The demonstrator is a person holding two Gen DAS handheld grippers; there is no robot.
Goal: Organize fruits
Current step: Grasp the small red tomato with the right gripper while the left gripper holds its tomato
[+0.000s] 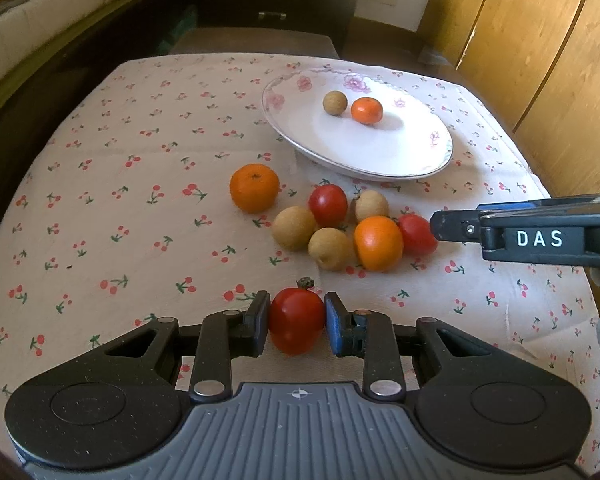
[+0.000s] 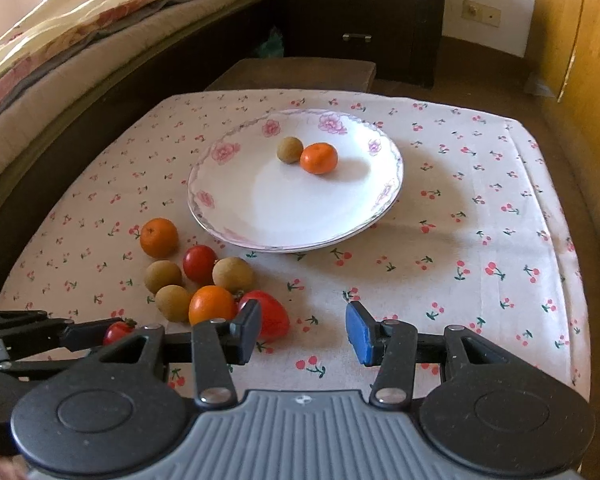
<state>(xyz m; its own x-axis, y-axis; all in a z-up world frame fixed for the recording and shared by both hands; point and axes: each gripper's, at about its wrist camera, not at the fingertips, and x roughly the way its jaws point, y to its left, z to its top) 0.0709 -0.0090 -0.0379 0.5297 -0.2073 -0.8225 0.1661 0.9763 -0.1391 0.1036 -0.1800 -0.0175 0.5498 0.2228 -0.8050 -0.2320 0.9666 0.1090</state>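
Observation:
My left gripper (image 1: pixel 296 322) is shut on a red cherry tomato (image 1: pixel 296 320), held low over the cherry-print cloth; the same tomato (image 2: pixel 118 330) shows in the right wrist view. My right gripper (image 2: pixel 304 330) is open and empty, its left finger next to a red tomato (image 2: pixel 274 318). A cluster of fruit lies on the cloth: oranges (image 1: pixel 254 187) (image 1: pixel 378 243), tomatoes (image 1: pixel 328 205) (image 1: pixel 418 234) and brown longans (image 1: pixel 294 227). A white floral plate (image 2: pixel 260 200) holds one longan (image 2: pixel 290 149) and one orange (image 2: pixel 319 157).
The table is covered by a white cloth (image 2: pixel 480 240) with red cherries. A bed (image 2: pixel 80 40) runs along the left, a dark dresser (image 2: pixel 360 12) stands behind, and wooden cabinets (image 1: pixel 540 40) stand on the right.

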